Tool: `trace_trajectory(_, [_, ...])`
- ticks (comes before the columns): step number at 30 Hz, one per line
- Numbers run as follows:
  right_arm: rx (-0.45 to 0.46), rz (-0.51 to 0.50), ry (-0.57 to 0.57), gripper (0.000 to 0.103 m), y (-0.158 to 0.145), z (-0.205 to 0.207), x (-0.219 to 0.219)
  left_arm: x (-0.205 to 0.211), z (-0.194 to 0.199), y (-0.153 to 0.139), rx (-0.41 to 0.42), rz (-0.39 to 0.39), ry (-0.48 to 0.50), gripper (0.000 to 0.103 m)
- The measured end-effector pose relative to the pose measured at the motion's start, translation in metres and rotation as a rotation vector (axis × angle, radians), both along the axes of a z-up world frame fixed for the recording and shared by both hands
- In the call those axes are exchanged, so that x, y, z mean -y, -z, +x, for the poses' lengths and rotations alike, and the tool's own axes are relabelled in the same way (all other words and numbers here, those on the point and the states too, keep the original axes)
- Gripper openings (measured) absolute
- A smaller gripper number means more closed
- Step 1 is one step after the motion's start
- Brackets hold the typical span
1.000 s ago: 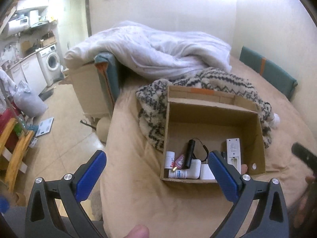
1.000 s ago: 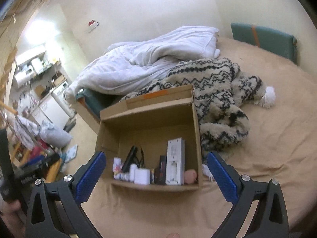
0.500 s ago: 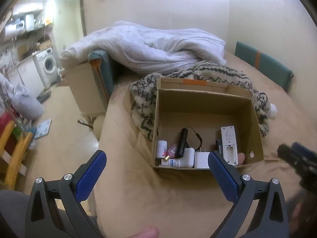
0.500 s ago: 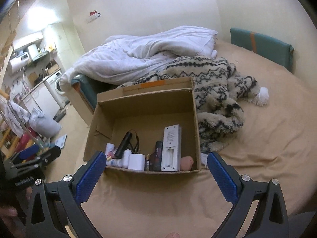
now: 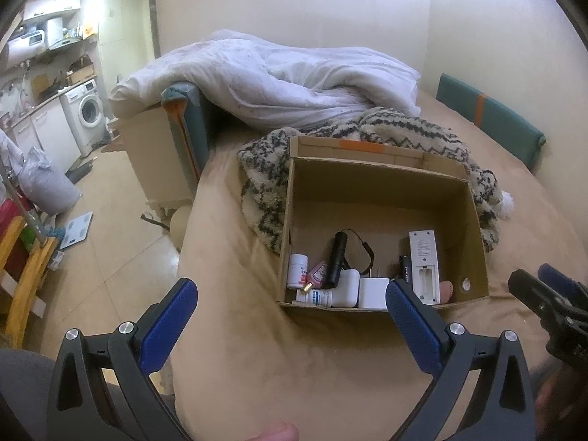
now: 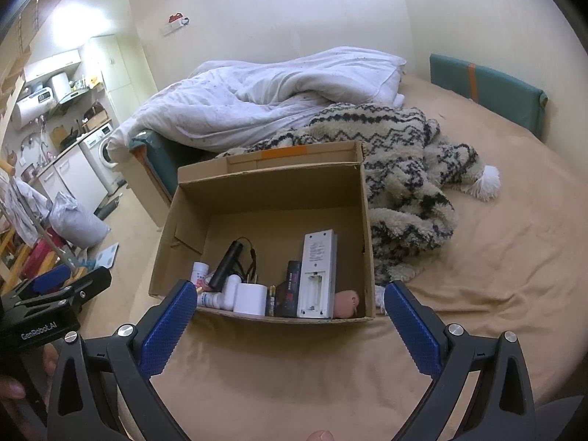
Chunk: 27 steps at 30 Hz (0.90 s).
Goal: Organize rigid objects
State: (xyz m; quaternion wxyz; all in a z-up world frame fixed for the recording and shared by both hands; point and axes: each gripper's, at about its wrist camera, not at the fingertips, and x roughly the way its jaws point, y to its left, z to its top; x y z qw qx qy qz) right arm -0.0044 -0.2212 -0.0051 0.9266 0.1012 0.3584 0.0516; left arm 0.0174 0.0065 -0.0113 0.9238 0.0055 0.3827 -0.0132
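Tan bedding on the bed (image 6: 477, 294) is seen beneath an open box (image 6: 257, 183), and over the last second both views have been drawn back and raised so that the whole box is framed. Its contents are packed along the near wall: remote (image 6: 318, 275), torch (image 6: 227, 264), charger (image 6: 250, 298), bottle (image 5: 297, 270). Left gripper (image 5: 290, 321) and right gripper (image 6: 286, 318) are held short of the box, jaws wide and empty, so nothing is judged grasped yet.
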Motion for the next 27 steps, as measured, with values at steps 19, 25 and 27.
trace_trajectory(19, [-0.004,-0.001,-0.003,0.103,0.0003,0.0003,0.0019,-0.0026,0.0001,0.0017,-0.004,0.008,-0.005,0.102])
trace_trajectory(25, [-0.005,-0.003,-0.002,0.103,0.0003,0.0002,0.0011,-0.0033,0.0011,0.0033,-0.012,0.004,-0.008,0.102])
trace_trajectory(27, [-0.007,-0.001,0.0,0.103,0.0003,-0.0004,0.0026,-0.0032,0.0011,0.0036,-0.008,0.005,-0.006,0.102])
